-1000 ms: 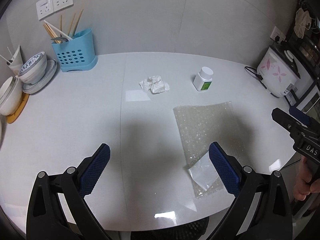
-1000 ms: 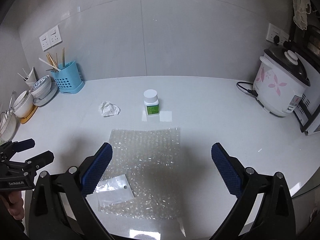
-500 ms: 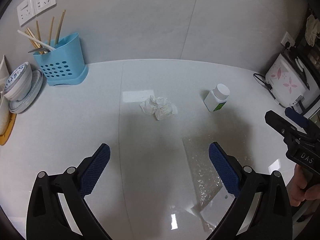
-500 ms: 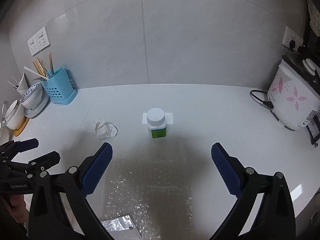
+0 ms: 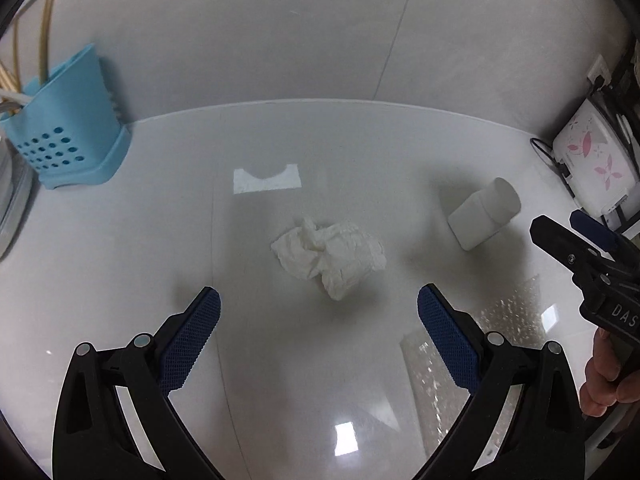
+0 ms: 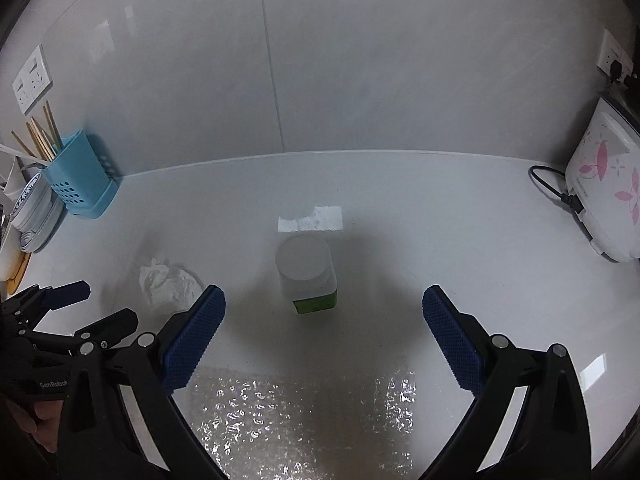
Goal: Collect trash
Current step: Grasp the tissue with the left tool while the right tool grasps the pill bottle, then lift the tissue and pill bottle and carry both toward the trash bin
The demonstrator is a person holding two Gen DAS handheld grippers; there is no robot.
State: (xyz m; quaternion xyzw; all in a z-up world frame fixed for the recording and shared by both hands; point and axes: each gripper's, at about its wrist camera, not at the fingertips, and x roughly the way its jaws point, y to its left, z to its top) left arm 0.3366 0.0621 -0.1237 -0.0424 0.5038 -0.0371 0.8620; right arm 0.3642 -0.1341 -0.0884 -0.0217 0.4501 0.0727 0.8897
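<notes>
On the white counter (image 5: 120,248) we count one crumpled tissue (image 5: 329,253) ahead of our wide-open, empty left gripper (image 5: 319,312), one bottle (image 6: 307,274) before our equally spread right gripper (image 6: 324,308), and bubble wrap (image 6: 304,428) cut off below

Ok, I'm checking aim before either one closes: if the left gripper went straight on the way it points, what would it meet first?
Most likely the crumpled tissue: it lies centred ahead of the open left gripper, with only bare countertop between. Depth is uncertain.
</notes>
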